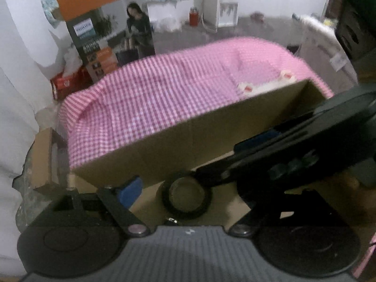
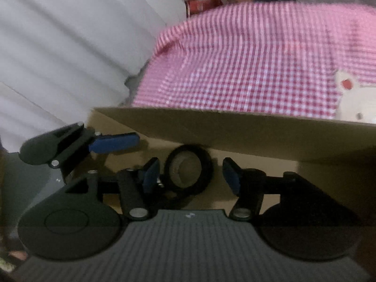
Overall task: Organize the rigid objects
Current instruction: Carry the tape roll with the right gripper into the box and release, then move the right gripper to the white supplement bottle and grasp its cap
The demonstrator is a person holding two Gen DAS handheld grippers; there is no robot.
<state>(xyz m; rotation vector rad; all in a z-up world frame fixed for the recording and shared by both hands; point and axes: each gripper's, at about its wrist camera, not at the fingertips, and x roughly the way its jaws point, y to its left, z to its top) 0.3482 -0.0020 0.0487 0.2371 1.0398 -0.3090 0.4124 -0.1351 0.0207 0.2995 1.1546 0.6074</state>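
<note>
A black tape roll [image 1: 186,198] lies on the floor of an open cardboard box [image 1: 211,127]; it also shows in the right wrist view [image 2: 188,172]. My right gripper [image 2: 190,176] is open, its blue pads [image 2: 150,175] on either side of the roll without touching it. My left gripper [image 1: 188,188] is open over the box, one blue pad [image 1: 129,191] left of the roll. The right gripper's body [image 1: 293,150] crosses the left wrist view and hides the left gripper's other finger. The left gripper's finger [image 2: 112,142] shows at the left of the right wrist view.
The box stands on a table under a pink checked cloth [image 1: 164,94], [image 2: 258,58]. A white bear-shaped item [image 2: 354,101] lies on the cloth behind the box wall [image 2: 235,127]. White curtains [image 2: 70,47], printed cartons [image 1: 103,47] and a water dispenser [image 1: 223,4] stand around the table.
</note>
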